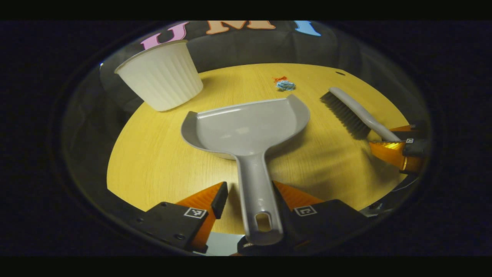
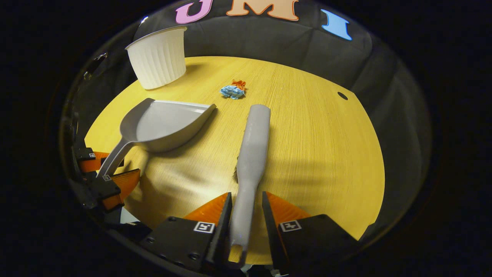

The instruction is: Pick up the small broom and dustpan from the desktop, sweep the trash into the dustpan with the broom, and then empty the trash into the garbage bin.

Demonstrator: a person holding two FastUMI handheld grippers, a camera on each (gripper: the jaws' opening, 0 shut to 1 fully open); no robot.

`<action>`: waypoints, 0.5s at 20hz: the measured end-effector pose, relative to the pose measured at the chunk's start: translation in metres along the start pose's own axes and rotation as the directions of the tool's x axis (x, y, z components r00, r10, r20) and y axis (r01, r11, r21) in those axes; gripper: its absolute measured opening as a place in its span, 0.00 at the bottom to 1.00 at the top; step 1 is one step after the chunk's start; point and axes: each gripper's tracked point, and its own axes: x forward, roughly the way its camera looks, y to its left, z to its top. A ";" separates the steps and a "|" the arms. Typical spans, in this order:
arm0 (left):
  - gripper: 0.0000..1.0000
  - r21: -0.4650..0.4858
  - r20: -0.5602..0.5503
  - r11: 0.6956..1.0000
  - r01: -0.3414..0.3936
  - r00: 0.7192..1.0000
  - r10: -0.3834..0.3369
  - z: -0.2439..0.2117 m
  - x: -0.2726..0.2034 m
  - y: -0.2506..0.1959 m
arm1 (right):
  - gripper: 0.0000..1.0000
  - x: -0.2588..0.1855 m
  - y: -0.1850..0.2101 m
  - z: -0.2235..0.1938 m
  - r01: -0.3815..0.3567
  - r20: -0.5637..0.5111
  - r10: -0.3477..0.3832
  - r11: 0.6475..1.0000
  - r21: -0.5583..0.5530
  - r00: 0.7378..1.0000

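Observation:
The grey dustpan (image 1: 246,127) lies on the wooden table with its handle running back between the fingers of my left gripper (image 1: 249,186). Wood shows between the handle and one finger, so the jaws stand open around it. The grey broom (image 2: 253,146) lies bristles down, and its handle passes between the fingers of my right gripper (image 2: 246,195), with a gap on one side. A crumpled blue scrap (image 2: 232,92) and an orange scrap (image 2: 239,84) lie beyond both tools. The white ribbed bin (image 2: 157,61) stands at the far left. The left gripper view shows the broom (image 1: 351,113) and right gripper (image 1: 392,139) at its right.
The round wooden table (image 2: 315,154) has bare surface to the right of the broom, with a small dark hole (image 2: 342,95) near its far right edge. Black cloth wall rises behind the table. In the right gripper view, my left gripper (image 2: 111,169) sits at the table's near left edge.

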 end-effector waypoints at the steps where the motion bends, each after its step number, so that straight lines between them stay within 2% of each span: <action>1: 0.55 -0.002 -0.005 1.000 -0.012 1.000 0.012 -0.001 0.000 0.003 | 0.25 0.003 -0.001 0.000 -0.002 -0.015 0.002 1.000 0.003 1.000; 3: 0.35 -0.005 -0.013 1.000 -0.015 1.000 0.015 -0.001 0.003 0.005 | 0.23 0.001 -0.001 0.000 -0.018 -0.016 0.018 1.000 0.006 1.000; 4: 0.32 0.005 -0.024 1.000 -0.014 1.000 0.014 -0.002 0.004 0.006 | 0.22 0.003 0.001 0.002 -0.035 -0.020 0.035 0.999 -0.005 0.999; 7: 0.30 0.048 -0.014 0.999 -0.001 1.000 0.002 0.004 0.002 0.010 | 0.14 0.000 -0.001 0.001 -0.059 -0.014 0.059 0.998 -0.024 0.998; 10: 0.28 0.068 0.027 0.997 0.034 0.999 -0.036 0.024 0.003 0.011 | 0.13 -0.006 -0.004 0.014 -0.051 0.017 0.051 0.999 -0.013 0.999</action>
